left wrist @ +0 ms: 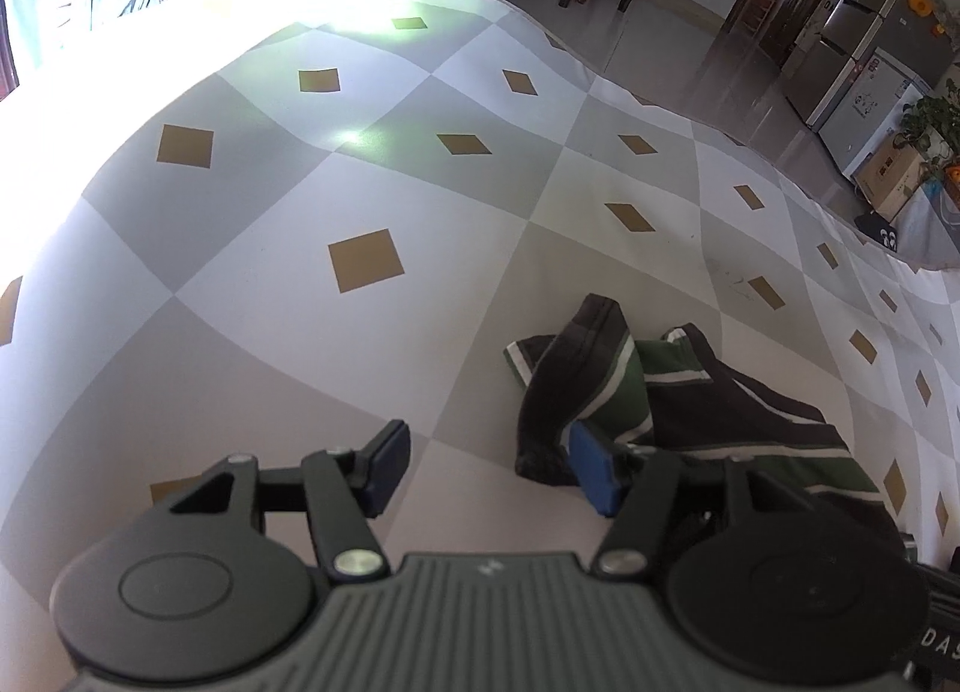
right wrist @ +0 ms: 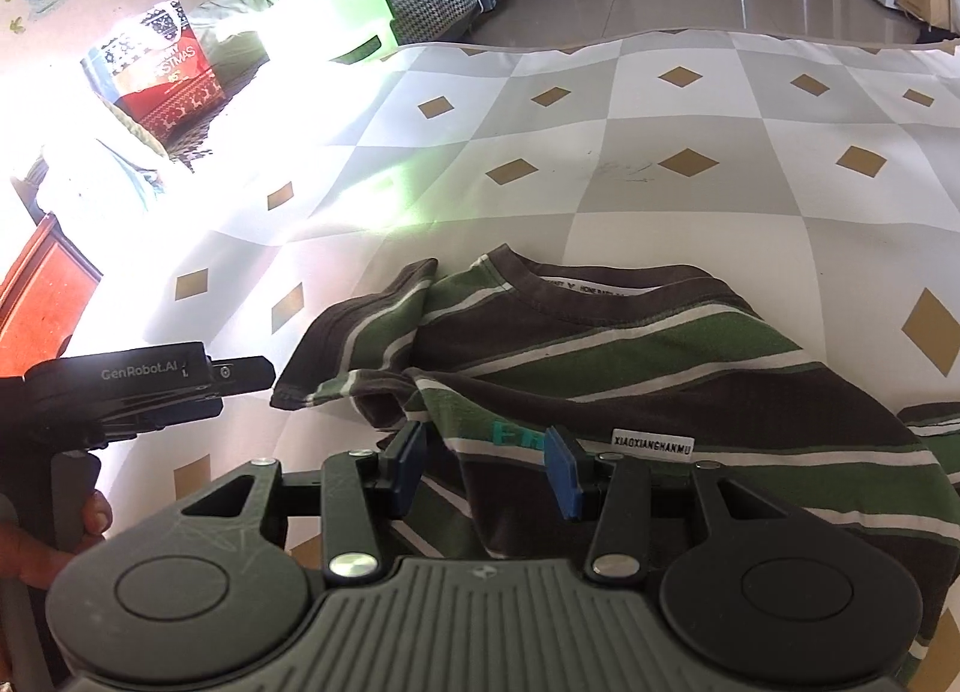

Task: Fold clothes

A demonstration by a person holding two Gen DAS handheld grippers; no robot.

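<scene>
Right wrist view: striped shirt (right wrist: pixel 630 368) lies crumpled on checkered tablecloth (right wrist: pixel 690 200), sleeve flopped in, folding barely started. Right gripper (right wrist: pixel 486 464) hangs over it, parted, nothing pinched. Left gripper (left wrist: pixel 489 467) released, beside the sleeve.

1. Left claw (left wrist: pixel 489 467): blue pads apart, nothing between them.
2. Striped green-and-brown shirt (left wrist: pixel 678 398) bunched on the checkered counter (left wrist: pixel 300 200), just beside the right-hand pad (left wrist: pixel 594 470).
</scene>
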